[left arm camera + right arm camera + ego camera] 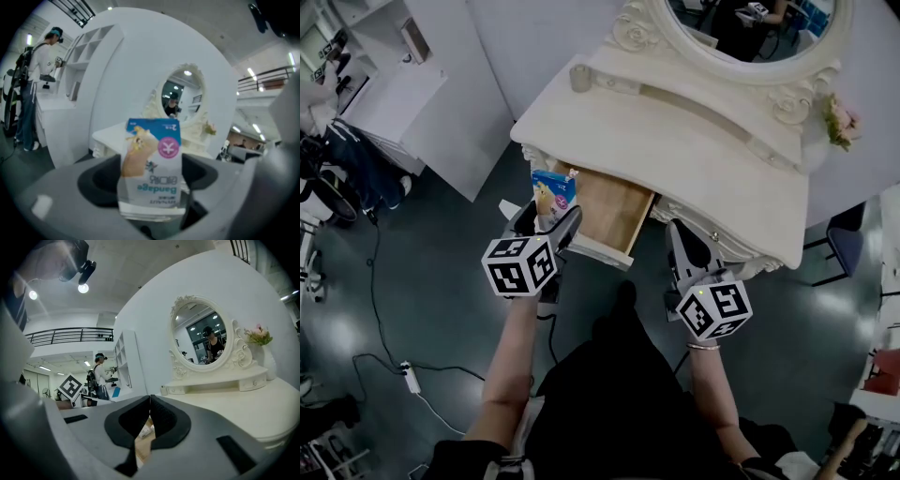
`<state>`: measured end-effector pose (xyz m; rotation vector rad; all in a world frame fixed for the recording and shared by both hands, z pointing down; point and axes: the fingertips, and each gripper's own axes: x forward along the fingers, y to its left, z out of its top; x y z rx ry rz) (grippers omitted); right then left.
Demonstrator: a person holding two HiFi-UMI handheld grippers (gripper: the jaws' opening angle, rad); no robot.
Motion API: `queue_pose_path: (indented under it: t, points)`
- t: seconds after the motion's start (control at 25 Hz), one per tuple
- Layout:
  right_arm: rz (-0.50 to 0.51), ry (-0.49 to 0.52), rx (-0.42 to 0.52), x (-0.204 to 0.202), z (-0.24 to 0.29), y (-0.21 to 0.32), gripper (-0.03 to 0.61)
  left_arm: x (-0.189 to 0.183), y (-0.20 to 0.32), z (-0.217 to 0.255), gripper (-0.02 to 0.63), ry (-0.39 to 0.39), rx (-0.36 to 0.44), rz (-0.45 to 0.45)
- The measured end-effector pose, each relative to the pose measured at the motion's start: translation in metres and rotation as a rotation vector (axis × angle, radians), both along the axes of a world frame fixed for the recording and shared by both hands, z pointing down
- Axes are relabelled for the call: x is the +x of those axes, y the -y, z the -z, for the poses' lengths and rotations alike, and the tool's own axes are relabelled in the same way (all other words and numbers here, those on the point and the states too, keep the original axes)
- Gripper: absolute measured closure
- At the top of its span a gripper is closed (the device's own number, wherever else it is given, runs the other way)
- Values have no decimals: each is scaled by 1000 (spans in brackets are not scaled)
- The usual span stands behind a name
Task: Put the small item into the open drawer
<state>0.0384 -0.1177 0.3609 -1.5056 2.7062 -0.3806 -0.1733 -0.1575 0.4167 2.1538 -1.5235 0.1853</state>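
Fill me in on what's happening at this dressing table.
A person stands at a cream dressing table with a pair of tongs in each hand. The left tongs are shut on a bandage packet, holding it upright over the front left corner of the open drawer. The packet is not in the drawer yet. The right tongs are shut with nothing in them, held by the table's front edge just right of the drawer.
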Motion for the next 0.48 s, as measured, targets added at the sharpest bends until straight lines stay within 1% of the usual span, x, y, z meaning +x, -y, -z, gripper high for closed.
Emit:
queue_pose_path:
  t: [0.32, 0.48]
  points:
    - [-43, 6, -16, 22, -10, 37, 574, 26, 44, -23, 209, 29, -44, -52]
    - [-65, 10, -41, 33, -17, 51, 574, 40, 60, -40, 209, 51, -89, -82]
